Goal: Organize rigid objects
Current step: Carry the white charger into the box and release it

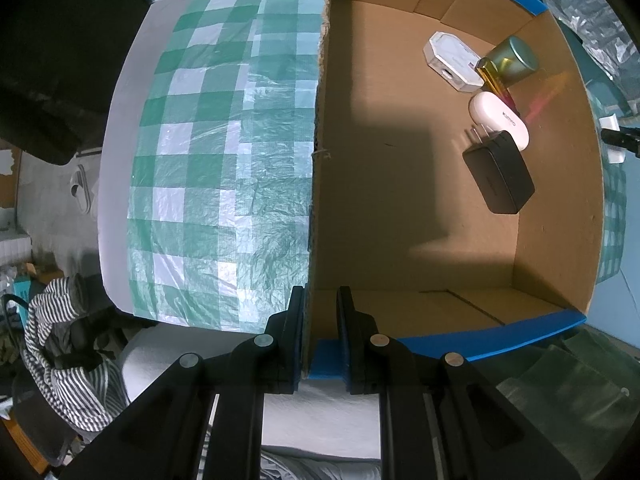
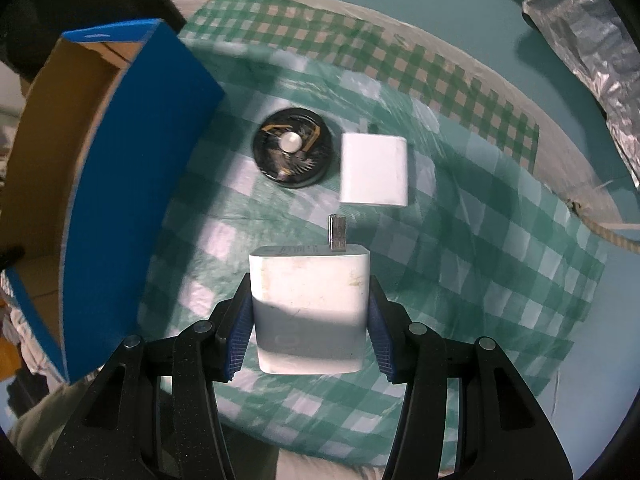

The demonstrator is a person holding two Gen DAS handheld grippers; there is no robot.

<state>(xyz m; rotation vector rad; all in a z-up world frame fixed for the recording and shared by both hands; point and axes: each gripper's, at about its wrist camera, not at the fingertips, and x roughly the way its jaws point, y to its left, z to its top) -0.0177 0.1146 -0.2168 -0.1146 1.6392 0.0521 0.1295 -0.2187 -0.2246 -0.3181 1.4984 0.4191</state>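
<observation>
Left wrist view: left gripper (image 1: pixel 318 322) clamped tight on the near corner wall of the cardboard box (image 1: pixel 320 128), with black charger (image 1: pixel 498 172), white case (image 1: pixel 500 120), gold-pink tube (image 1: pixel 496 80), green jar (image 1: pixel 514 60) and white octagonal box (image 1: pixel 452 60) lying clustered inside by the far right wall. Right wrist view: right gripper (image 2: pixel 308 316) closed on a white wall charger (image 2: pixel 308 304), 1 prong visible, raised above the green checked cloth (image 2: pixel 500 248); below on cloth, black round tin (image 2: pixel 292 152) just beside a second white charger (image 2: pixel 374 170), blue box side at left.

A home — slipper (image 1: pixel 80 190), striped clothing (image 1: pixel 68 364), checked tablecloth (image 1: pixel 224 152).
</observation>
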